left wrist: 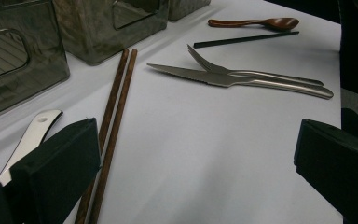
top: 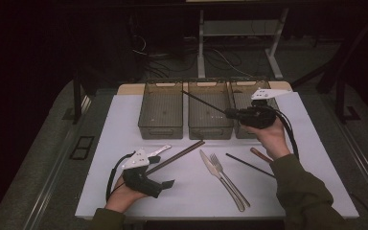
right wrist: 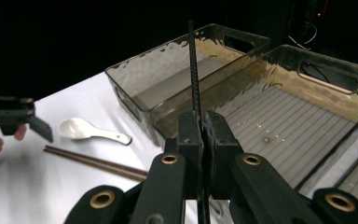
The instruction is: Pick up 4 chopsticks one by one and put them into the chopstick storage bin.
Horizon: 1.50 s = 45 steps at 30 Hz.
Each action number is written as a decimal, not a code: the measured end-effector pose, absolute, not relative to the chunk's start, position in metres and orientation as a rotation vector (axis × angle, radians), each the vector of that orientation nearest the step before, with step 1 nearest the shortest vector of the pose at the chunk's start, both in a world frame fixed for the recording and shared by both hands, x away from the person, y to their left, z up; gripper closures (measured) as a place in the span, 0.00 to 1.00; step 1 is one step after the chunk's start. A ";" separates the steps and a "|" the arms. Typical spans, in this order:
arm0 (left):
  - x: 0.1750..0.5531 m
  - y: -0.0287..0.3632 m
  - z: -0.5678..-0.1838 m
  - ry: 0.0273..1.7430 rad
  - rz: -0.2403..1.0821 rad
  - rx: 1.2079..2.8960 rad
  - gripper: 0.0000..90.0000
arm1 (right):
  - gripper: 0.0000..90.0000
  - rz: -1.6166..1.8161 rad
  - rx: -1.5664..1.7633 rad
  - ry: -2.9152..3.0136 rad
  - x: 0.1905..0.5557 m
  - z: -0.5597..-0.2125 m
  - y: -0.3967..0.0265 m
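A person works at a white tabletop (top: 124, 120) with a pair of tongs in each hand, sorting cutlery into three smoky, see-through bins. The right tongs (right wrist: 201, 133) are clenched on one thin black chopstick (right wrist: 194, 65), which sticks straight out ahead of them, its tip raised over the middle bin (top: 210, 127). The left bin (top: 159, 127) lies beyond that, and the right bin (top: 242, 130) is partly hidden under the hand. As far as the bins can be seen into, they look empty, so the sorting seems barely started.

The left tongs (top: 165, 184) rest low near the front edge of the tabletop, released, with nothing between their black pads. Just beside them, on their left, lies a white spoon (left wrist: 30, 137); next to that, a pair of brown chopsticks (left wrist: 114, 121) runs away towards the bins. Farther ahead and to their right, a steel knife (left wrist: 200, 76) and a fork (left wrist: 242, 72) lie touching each other, and beyond those a second black chopstick (left wrist: 244, 39) and a brown wooden spoon (left wrist: 256, 22) sit side by side.

So one chopstick is on its way to a bin — its mate, the brown pair, both spoons, the knife and the fork are all left to be put away.
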<state>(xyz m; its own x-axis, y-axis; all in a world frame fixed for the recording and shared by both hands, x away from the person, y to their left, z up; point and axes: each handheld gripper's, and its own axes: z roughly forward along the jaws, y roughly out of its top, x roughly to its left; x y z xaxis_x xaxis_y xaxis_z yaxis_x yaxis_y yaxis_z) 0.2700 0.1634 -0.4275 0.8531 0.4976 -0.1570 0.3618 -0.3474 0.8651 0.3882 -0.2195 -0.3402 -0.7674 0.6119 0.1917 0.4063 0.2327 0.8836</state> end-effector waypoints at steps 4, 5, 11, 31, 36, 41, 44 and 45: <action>0.270 0.164 -0.427 0.633 0.160 1.971 0.00 | 0.95 1.544 0.981 2.308 0.396 -0.339 -0.209; 0.270 0.164 -0.427 0.632 0.158 1.971 0.00 | 0.95 1.541 0.983 2.310 0.398 -0.338 -0.206; 0.271 0.164 -0.427 0.631 0.155 1.967 0.00 | 0.95 1.505 0.990 2.327 0.410 -0.336 -0.185; 0.272 0.163 -0.426 0.623 0.155 1.959 0.00 | 0.95 1.332 1.030 2.382 0.460 -0.343 -0.107; 0.271 0.163 -0.427 0.616 0.157 1.970 0.00 | 0.95 1.297 1.059 2.387 0.472 -0.352 -0.093; 0.271 0.162 -0.427 0.612 0.150 1.971 0.00 | 0.95 1.267 1.079 2.394 0.483 -0.358 -0.080; 0.272 0.162 -0.427 0.607 0.153 1.974 0.00 | 0.95 1.261 1.081 2.399 0.486 -0.361 -0.070; 0.272 0.162 -0.427 0.607 0.153 1.974 0.00 | 0.95 1.248 1.079 2.403 0.487 -0.363 -0.067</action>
<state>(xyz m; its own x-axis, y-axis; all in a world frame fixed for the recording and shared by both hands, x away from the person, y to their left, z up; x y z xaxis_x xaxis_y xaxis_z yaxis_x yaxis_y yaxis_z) 0.2721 0.1622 -0.4269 0.8646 0.4786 -0.1529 0.3486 -0.3523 0.8685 0.4870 -0.0670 -0.3628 -0.7039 0.6987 0.1282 0.5066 0.3673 0.7800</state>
